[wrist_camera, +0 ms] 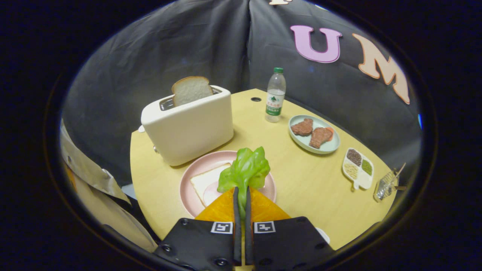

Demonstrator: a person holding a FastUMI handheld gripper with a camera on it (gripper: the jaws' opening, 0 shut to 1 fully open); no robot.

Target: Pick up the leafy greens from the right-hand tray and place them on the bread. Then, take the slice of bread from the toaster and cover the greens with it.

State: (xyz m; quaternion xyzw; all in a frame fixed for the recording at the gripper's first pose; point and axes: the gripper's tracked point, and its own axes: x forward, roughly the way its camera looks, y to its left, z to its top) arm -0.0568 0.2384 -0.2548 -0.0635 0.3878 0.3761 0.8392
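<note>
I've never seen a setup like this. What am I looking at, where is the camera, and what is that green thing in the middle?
The camera rides on a hand-held gripper that a person carries; it looks forward along the two jaws. The jaws are shut on the leafy greens, plainly a toy lettuce leaf, held over a pink plate bearing a slice of bread. Behind the plate stands a white toaster with a second slice sticking up. Further off on the round yellow table are a water bottle, a pale green plate with meat patties and a small divided dish of grains.
</note>
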